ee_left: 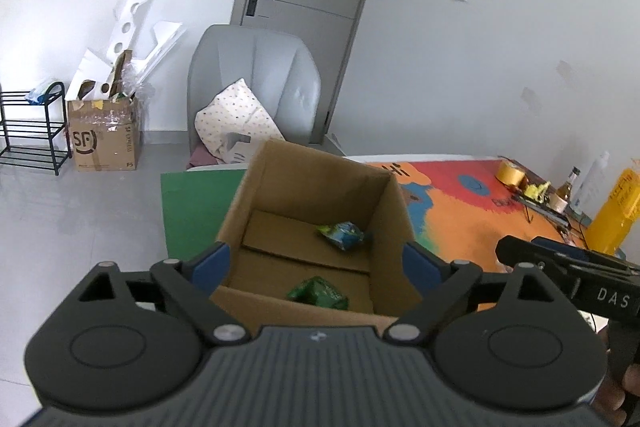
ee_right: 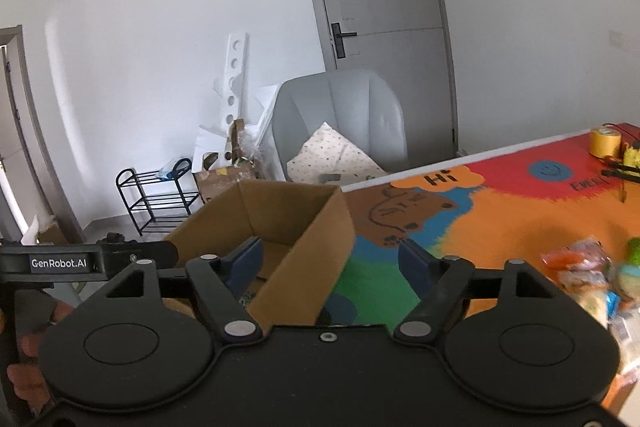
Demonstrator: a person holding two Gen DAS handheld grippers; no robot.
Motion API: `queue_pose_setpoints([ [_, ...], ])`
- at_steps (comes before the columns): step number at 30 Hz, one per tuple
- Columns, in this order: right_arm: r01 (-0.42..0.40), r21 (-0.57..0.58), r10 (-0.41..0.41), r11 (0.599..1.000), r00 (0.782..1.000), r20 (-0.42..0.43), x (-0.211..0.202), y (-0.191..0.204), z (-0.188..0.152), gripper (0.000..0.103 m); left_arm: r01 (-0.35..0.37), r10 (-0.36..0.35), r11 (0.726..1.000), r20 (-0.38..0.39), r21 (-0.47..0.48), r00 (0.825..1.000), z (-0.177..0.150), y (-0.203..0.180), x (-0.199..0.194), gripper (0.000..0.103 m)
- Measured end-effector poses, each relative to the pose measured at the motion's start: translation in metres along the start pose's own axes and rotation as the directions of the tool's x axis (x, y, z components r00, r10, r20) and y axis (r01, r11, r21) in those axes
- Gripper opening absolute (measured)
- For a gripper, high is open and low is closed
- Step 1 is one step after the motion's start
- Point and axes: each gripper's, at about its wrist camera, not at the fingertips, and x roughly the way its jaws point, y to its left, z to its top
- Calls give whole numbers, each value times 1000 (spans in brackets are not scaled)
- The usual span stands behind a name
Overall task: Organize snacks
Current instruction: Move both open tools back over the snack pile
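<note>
An open cardboard box (ee_left: 394,215) stands on the colourful table mat. Inside lie a green-blue snack packet (ee_left: 343,235) near the far side and a green snack packet (ee_left: 318,293) near the front. My left gripper (ee_left: 316,267) is open and empty, held above the box's near edge. My right gripper (ee_right: 332,261) is open and empty, over the box's right wall (ee_right: 308,259). A pile of snack packets (ee_right: 592,279) lies on the mat at the right of the right wrist view.
A yellow tape roll (ee_left: 510,173), bottles (ee_left: 568,187) and a yellow bottle (ee_left: 614,215) stand at the table's far right. A grey armchair (ee_left: 256,83) with a pillow is behind the table. A cardboard box (ee_left: 106,135) and black rack (ee_left: 34,131) stand on the floor at left.
</note>
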Motion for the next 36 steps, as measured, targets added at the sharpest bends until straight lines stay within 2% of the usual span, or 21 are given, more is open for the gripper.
queue_pose_setpoints([
  [6,18,17,-18,1000,1000,-11,-15,-9,-5,82,10,-10,1000,-11,19,1000,-7,-16,-4,93],
  [15,44,28,-45,999,999,26,-46,-33,-10,94,26,-25,998,-15,50,1000,-14,-54,-11,94],
  [24,51,67,-53,996,998,30,-67,-67,-20,98,59,-53,990,-47,128,997,-32,-104,-11,94],
  [36,82,105,-84,991,996,10,-76,-107,-38,98,74,-65,988,-74,132,995,-45,-142,3,94],
])
